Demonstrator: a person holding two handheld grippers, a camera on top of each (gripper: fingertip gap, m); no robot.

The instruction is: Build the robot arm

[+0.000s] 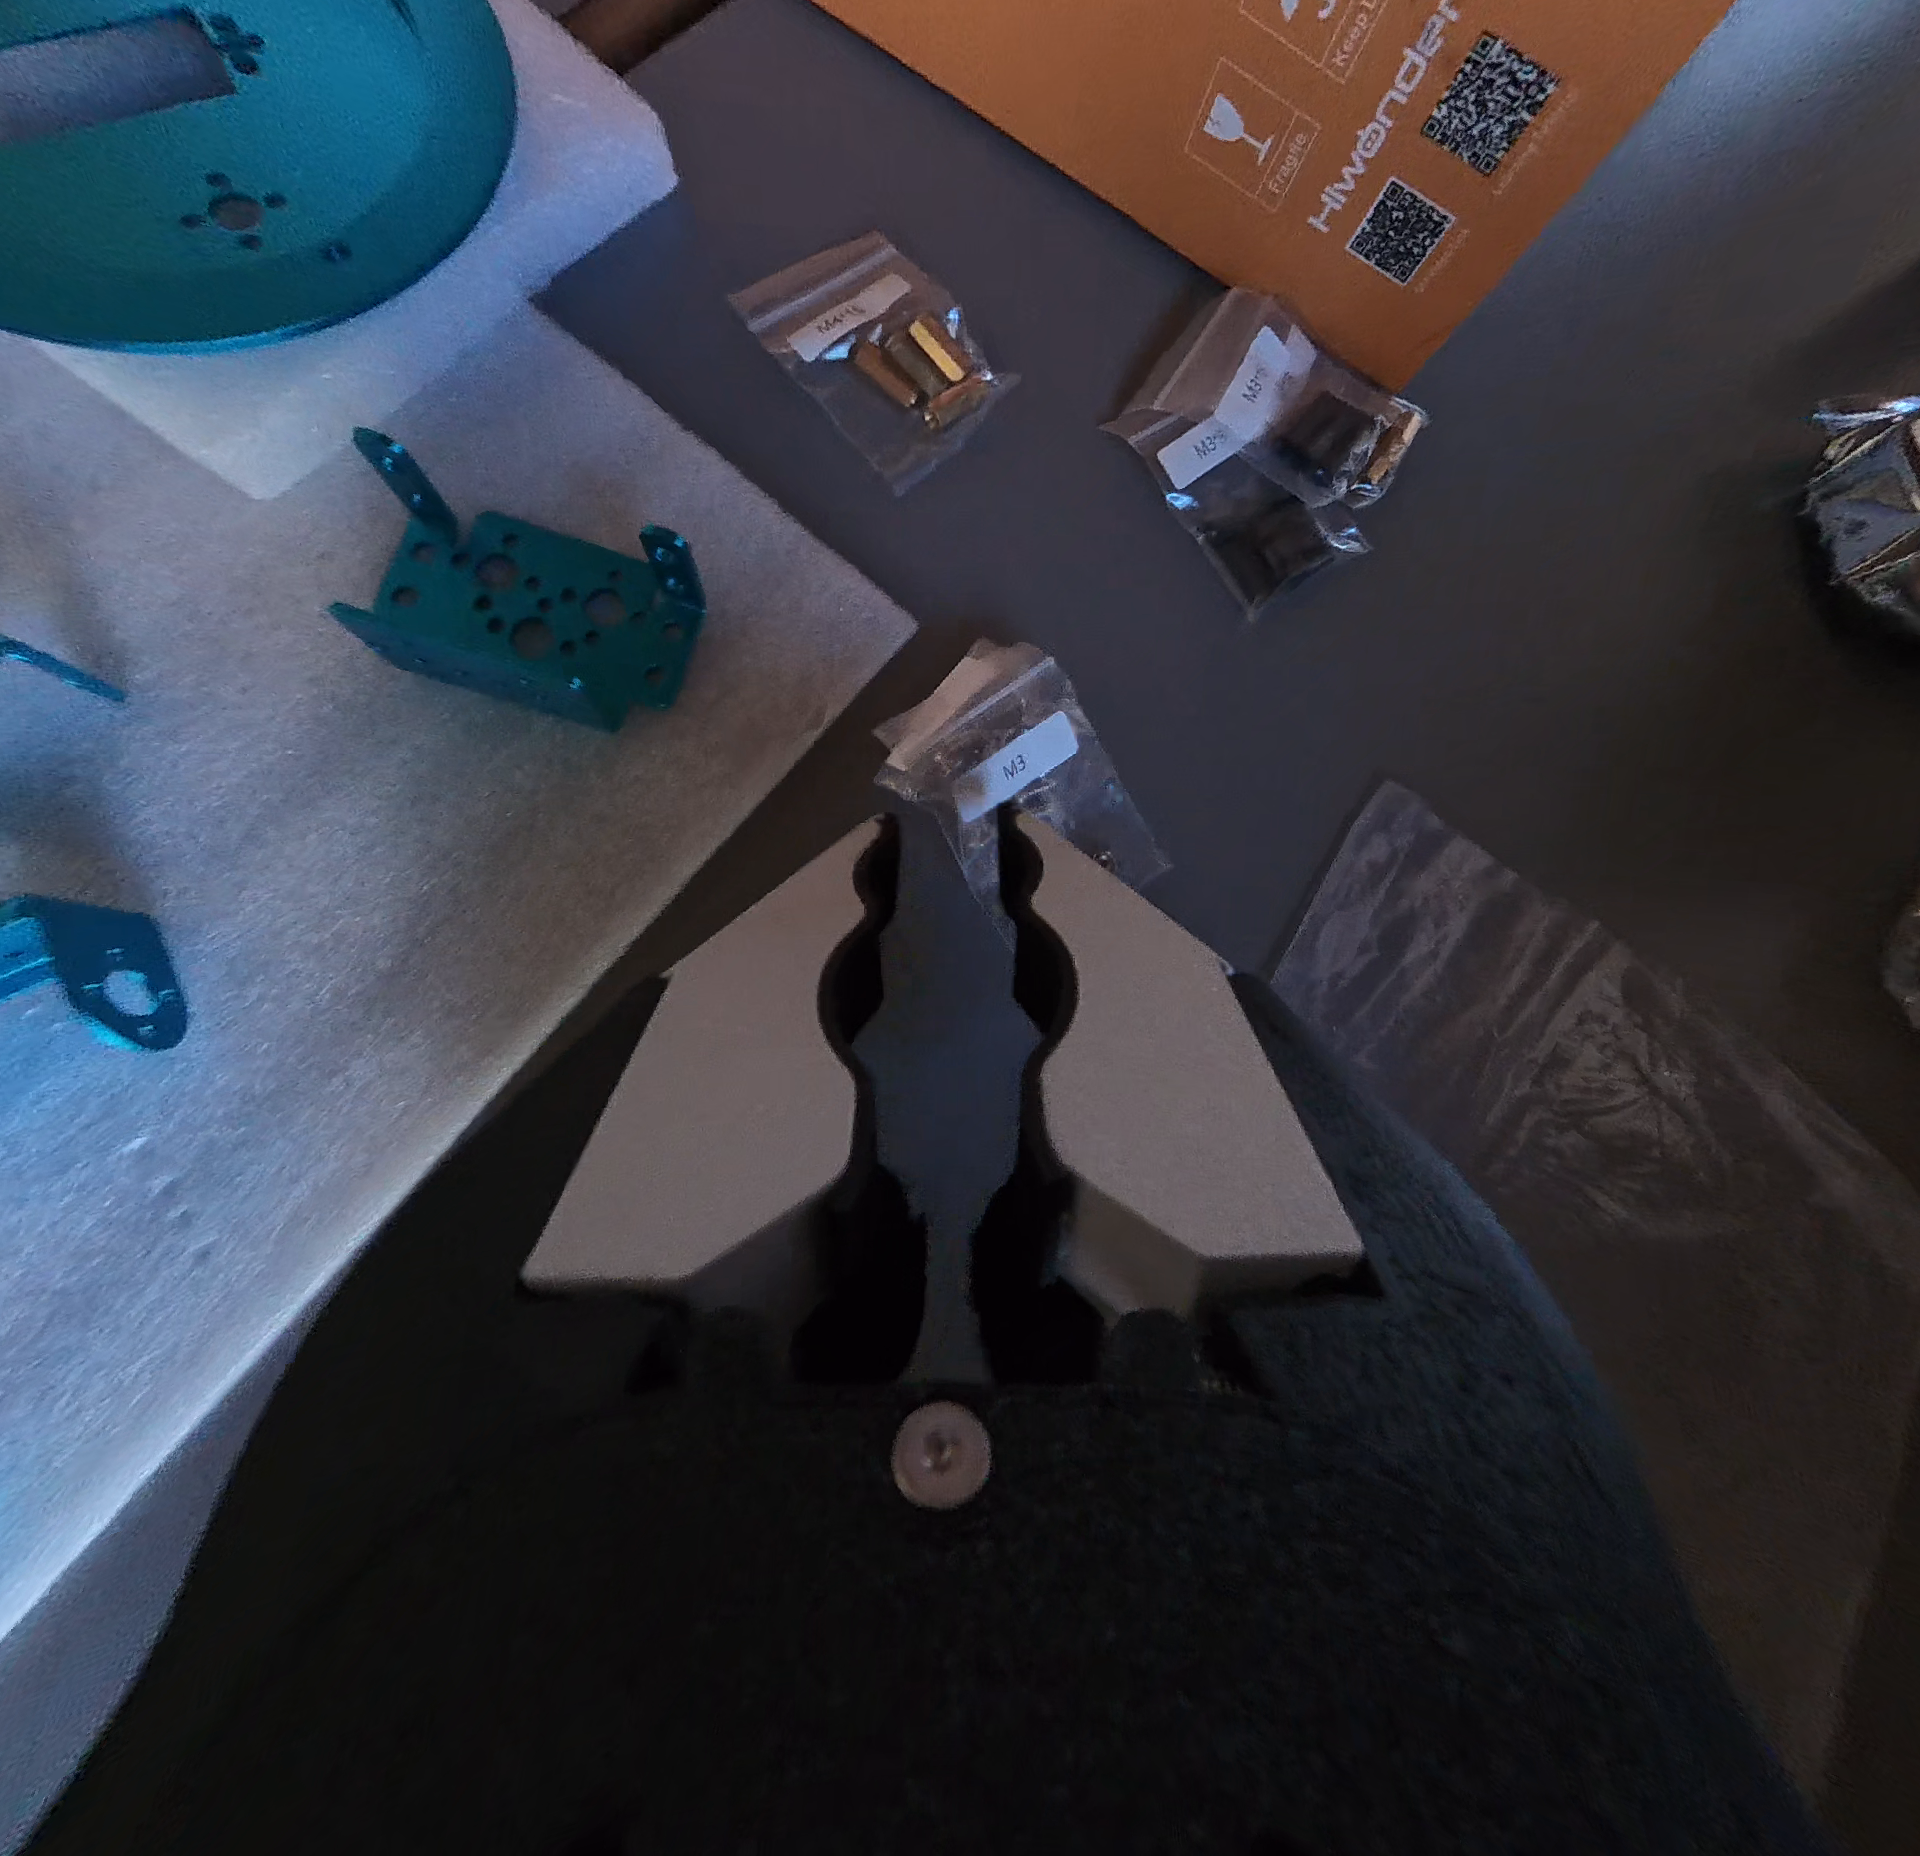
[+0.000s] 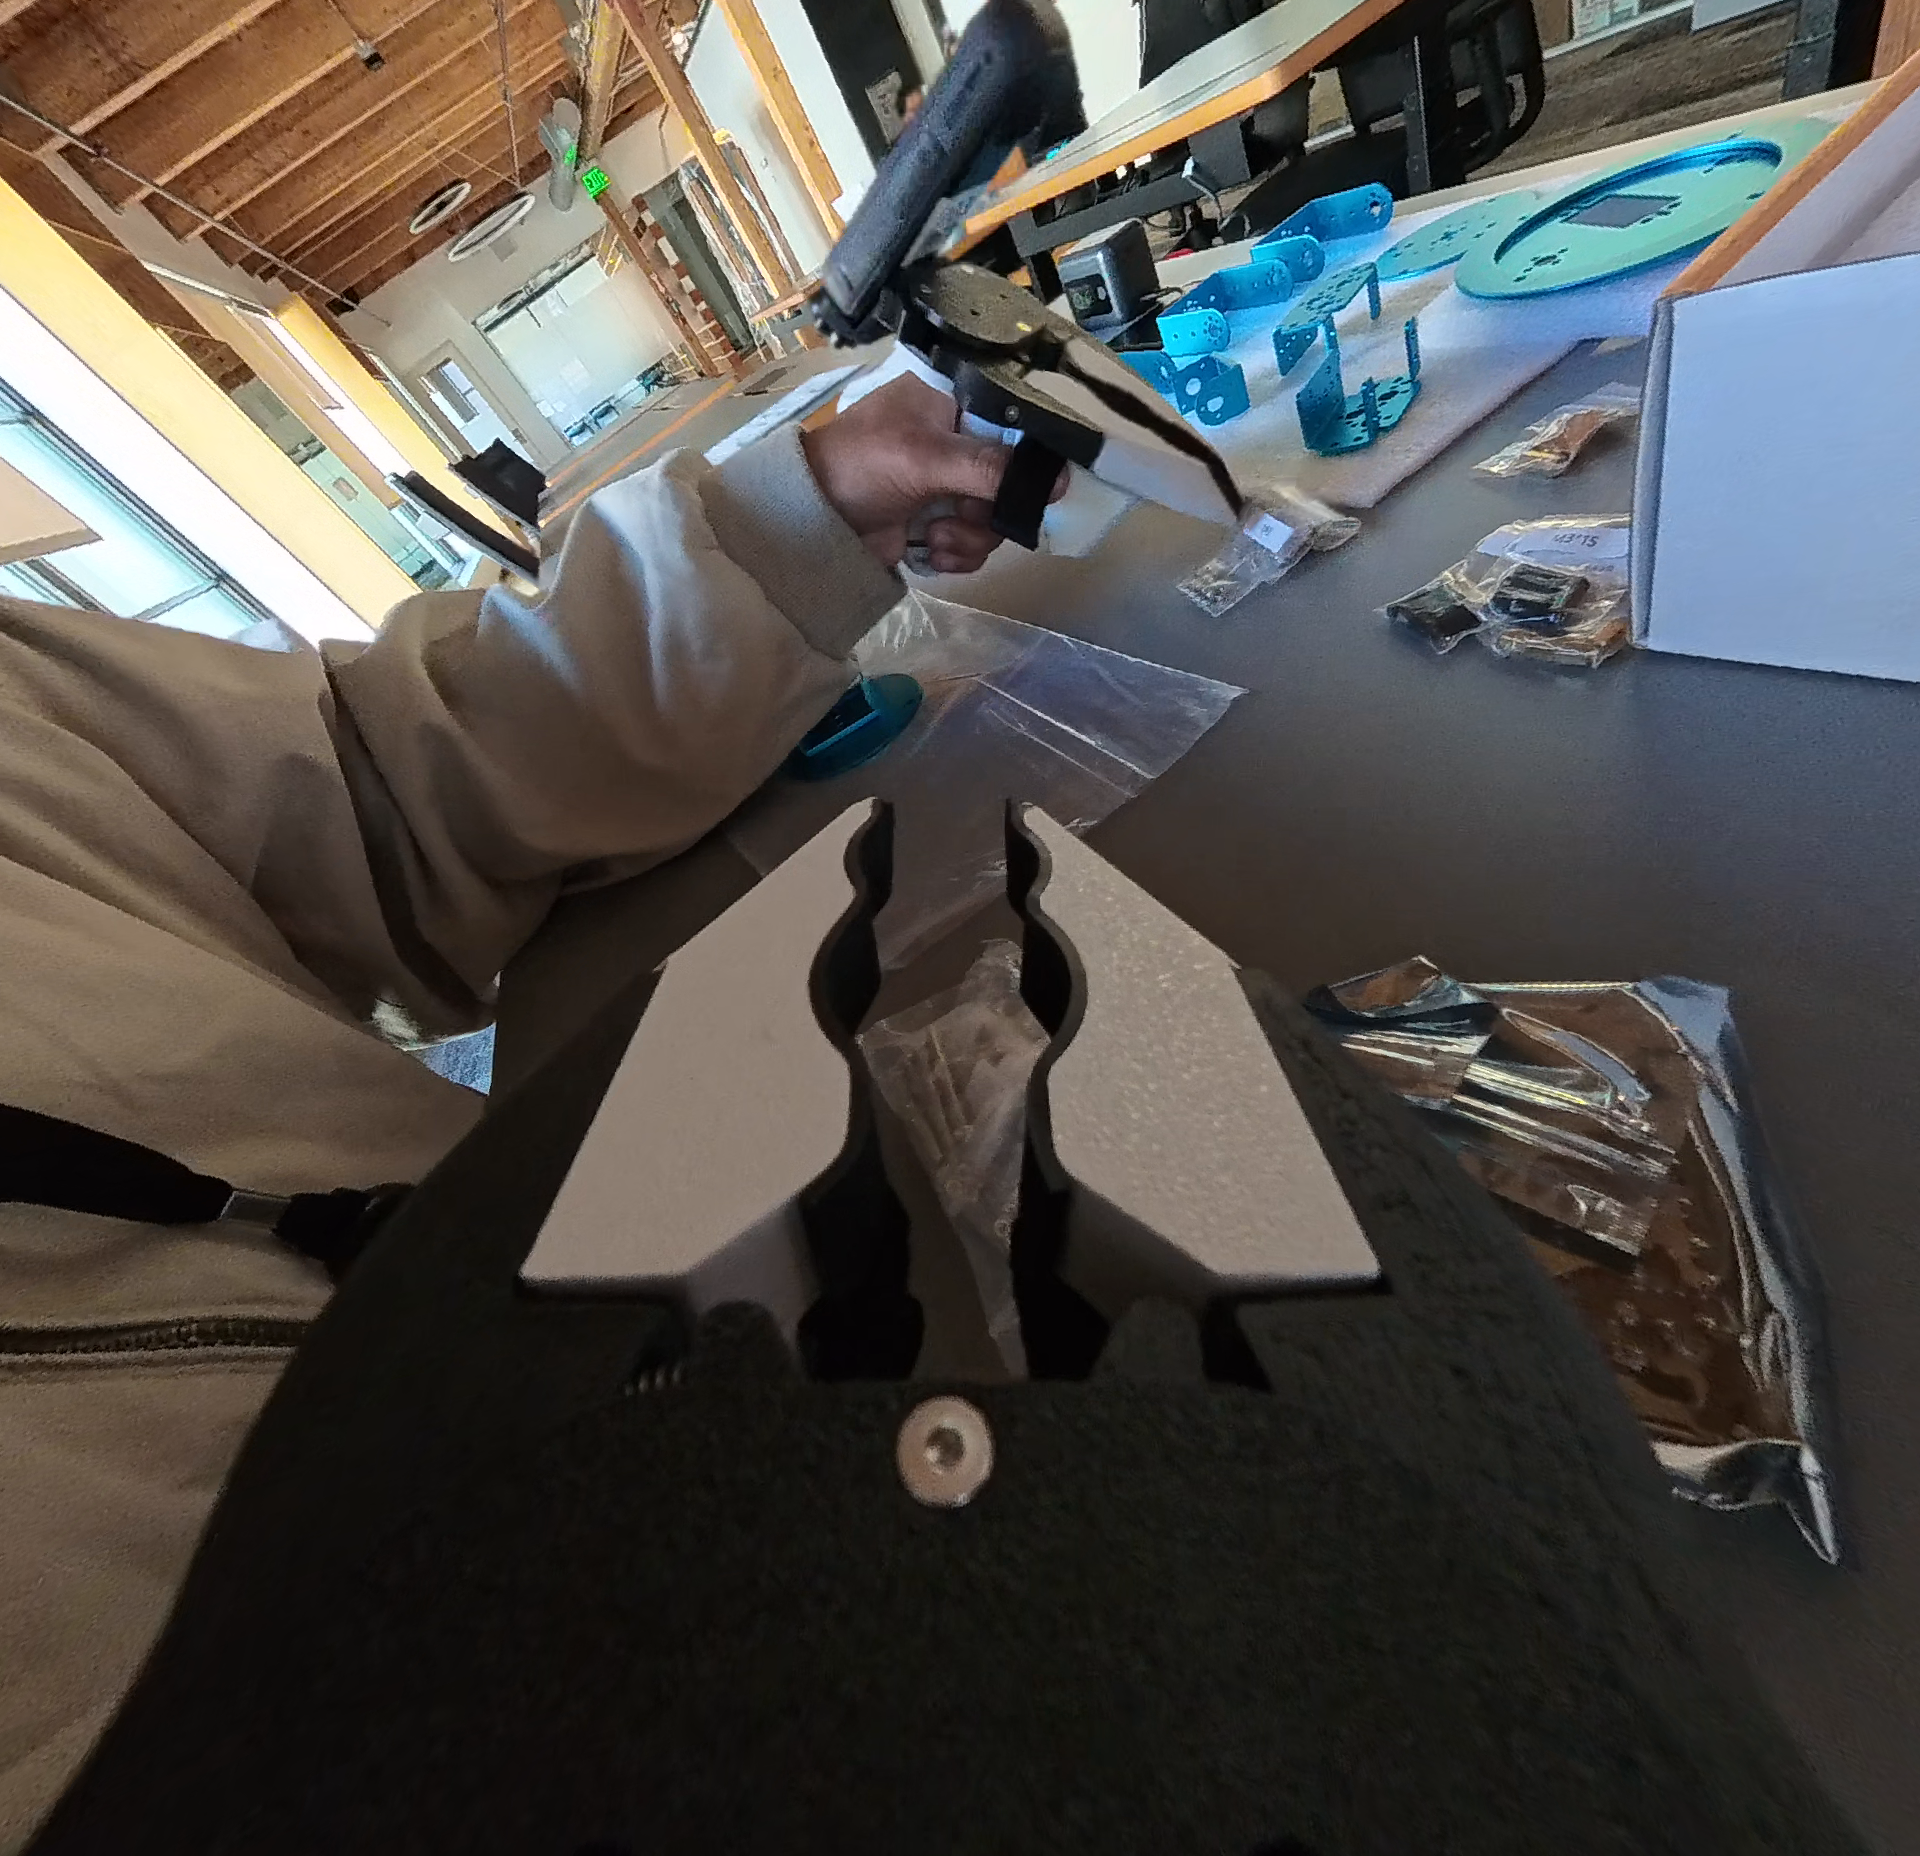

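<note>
My left gripper (image 1: pixel 951 824) has its jaws drawn close, with a narrow gap. The edge of a small clear bag with a white label (image 1: pixel 1023 767) is caught at its tips, just off the corner of the white foam sheet (image 1: pixel 364 923). The right wrist view shows this gripper (image 2: pixel 1236 502) in a hand, tips down on that bag (image 2: pixel 1262 544). My right gripper (image 2: pixel 951 819) is drawn equally close, low over the grey table (image 2: pixel 1455 819). A clear bag of long silver screws (image 2: pixel 956 1089) fills the gap between its fingers.
On the foam lie a teal bracket (image 1: pixel 530 611) and a teal round plate (image 1: pixel 239 144). Bags of brass standoffs (image 1: pixel 894 362) and black parts (image 1: pixel 1257 456) lie by a cardboard box (image 1: pixel 1195 71). An empty zip bag (image 1: pixel 1507 1027), a silver foil bag (image 2: pixel 1558 1183) and a white box (image 2: pixel 1787 456) are near.
</note>
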